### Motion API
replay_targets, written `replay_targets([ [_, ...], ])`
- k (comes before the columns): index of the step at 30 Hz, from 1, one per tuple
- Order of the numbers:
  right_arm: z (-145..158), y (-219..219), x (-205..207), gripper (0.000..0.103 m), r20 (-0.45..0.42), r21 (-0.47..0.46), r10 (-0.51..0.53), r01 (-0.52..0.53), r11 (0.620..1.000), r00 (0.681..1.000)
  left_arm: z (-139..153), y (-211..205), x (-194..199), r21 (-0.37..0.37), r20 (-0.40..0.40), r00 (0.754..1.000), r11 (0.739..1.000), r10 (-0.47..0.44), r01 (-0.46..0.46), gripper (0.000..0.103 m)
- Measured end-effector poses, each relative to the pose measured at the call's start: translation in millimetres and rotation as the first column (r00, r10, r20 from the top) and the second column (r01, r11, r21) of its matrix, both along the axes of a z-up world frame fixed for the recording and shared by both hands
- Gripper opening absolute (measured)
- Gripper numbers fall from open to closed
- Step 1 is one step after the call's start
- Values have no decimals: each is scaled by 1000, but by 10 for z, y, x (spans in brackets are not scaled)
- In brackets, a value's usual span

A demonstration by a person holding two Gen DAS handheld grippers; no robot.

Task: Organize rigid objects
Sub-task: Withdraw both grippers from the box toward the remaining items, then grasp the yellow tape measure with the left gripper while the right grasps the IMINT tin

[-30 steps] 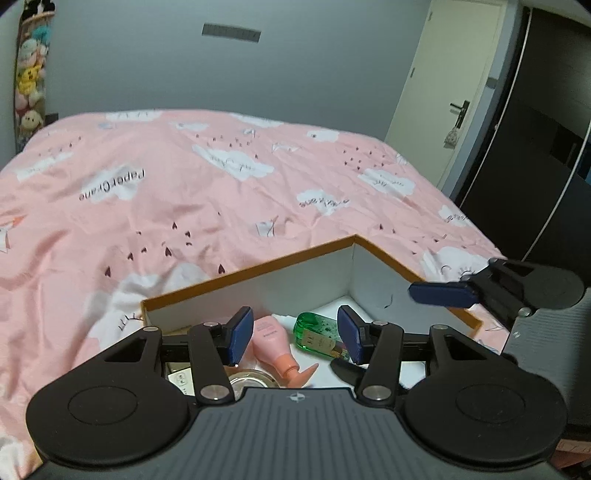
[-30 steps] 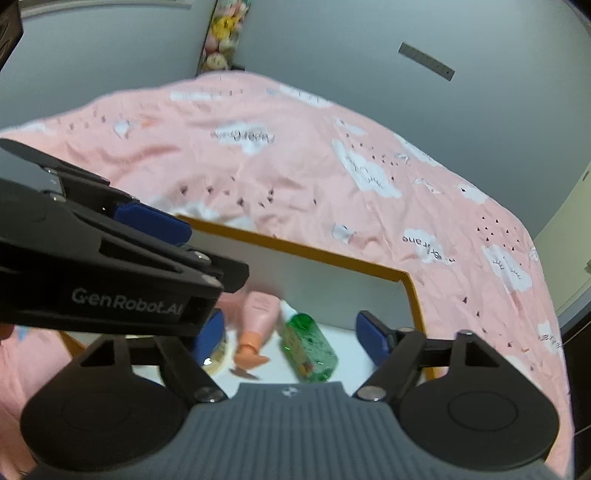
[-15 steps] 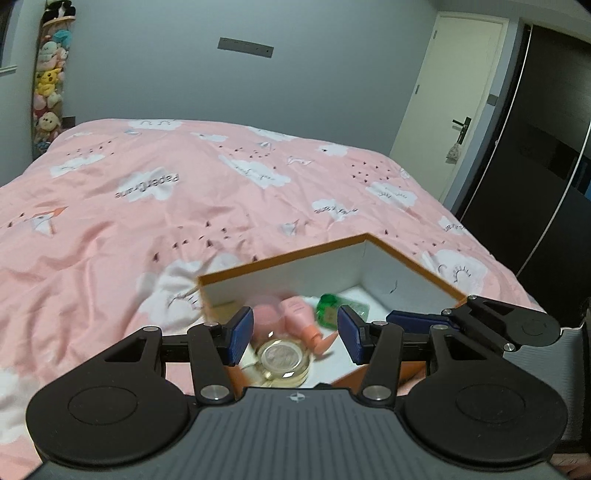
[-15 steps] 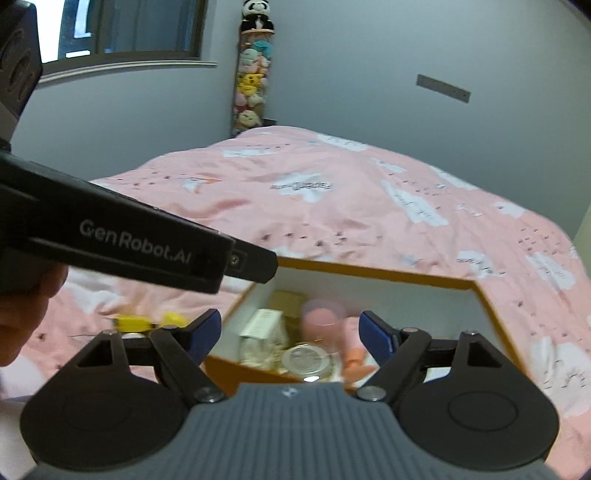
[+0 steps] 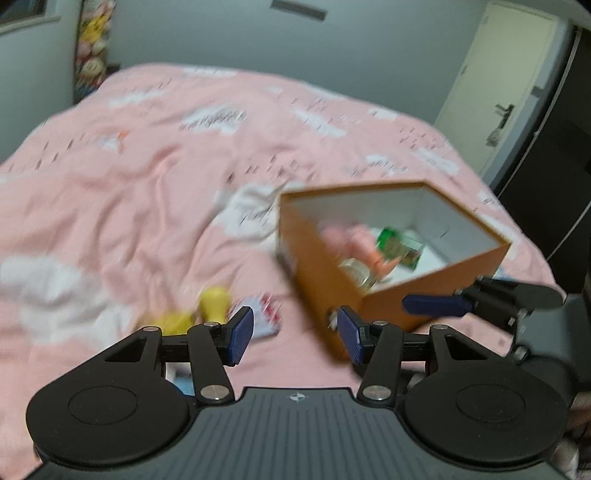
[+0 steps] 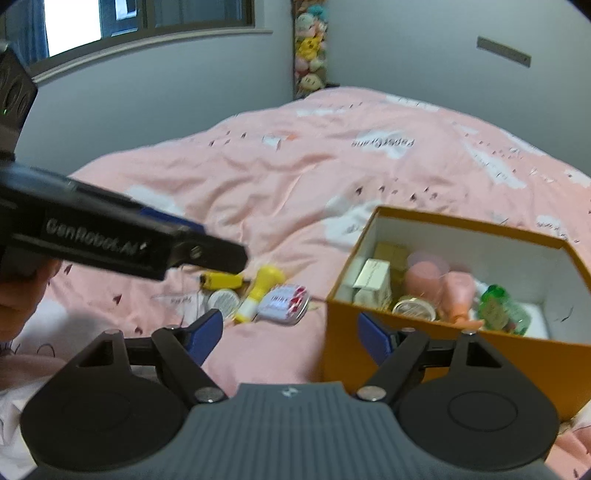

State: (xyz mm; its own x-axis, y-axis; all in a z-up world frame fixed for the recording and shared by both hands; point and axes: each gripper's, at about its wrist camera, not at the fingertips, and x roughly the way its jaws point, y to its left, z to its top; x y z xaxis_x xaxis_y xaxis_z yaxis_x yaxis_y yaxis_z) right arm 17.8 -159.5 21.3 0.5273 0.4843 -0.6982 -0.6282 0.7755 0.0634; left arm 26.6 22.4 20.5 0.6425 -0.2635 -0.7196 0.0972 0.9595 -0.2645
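Observation:
An orange box (image 6: 424, 347) with white inner walls sits on the pink bed and holds a green bottle (image 6: 498, 308), a pink bottle (image 6: 456, 295), a round tin (image 6: 413, 309) and small cartons (image 6: 373, 280). Left of it on the cover lie a yellow bottle (image 6: 260, 291), a red-and-white packet (image 6: 283, 303), a round tin (image 6: 223, 300) and a flat yellow thing (image 6: 219, 279). My right gripper (image 6: 291, 332) is open and empty, low by the box's near left corner. My left gripper (image 5: 295, 334) is open and empty, near the box (image 5: 332, 280); the yellow bottle (image 5: 214, 302) shows blurred.
The pink cloud-print cover (image 6: 332, 177) spreads over the whole bed. A grey wall, a window (image 6: 110, 22) and a column of plush toys (image 6: 310, 48) stand beyond. A door (image 5: 509, 88) and dark wardrobe (image 5: 565, 155) are at the right in the left wrist view.
Both grippers have pulled back from over the box and swung left. The loose items on the cover have come into view. Both stayed open and empty.

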Motion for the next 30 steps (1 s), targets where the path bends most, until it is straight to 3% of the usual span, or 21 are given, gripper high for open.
replay_targets([
  [4, -123, 59, 46, 63, -68, -28, 9, -10, 1000, 998, -207, 198, -110, 5, -91, 995, 999, 38, -38, 60],
  [12, -420, 142, 123, 62, -217, -69, -1, -14, 998, 976, -589, 346, -326, -20, -276, 961, 1000, 8, -14, 59],
  [17, -500, 200, 130, 59, -263, -66, 27, -46, 997, 964, -587, 430, -296, -40, -266, 963, 998, 37, -50, 59],
  [22, -371, 424, 159, 55, -199, -90, 140, -161, 983, 970, -529, 560, -105, 16, -221, 968, 993, 120, -120, 59],
  [26, -329, 702, 237, 53, -174, -114, 254, -276, 954, 951, -519, 634, 71, 28, -198, 968, 988, 157, -154, 60],
  [30, -364, 954, 343, 53, -122, -228, 338, -358, 905, 933, -588, 670, 221, 82, -199, 959, 978, 202, -189, 72],
])
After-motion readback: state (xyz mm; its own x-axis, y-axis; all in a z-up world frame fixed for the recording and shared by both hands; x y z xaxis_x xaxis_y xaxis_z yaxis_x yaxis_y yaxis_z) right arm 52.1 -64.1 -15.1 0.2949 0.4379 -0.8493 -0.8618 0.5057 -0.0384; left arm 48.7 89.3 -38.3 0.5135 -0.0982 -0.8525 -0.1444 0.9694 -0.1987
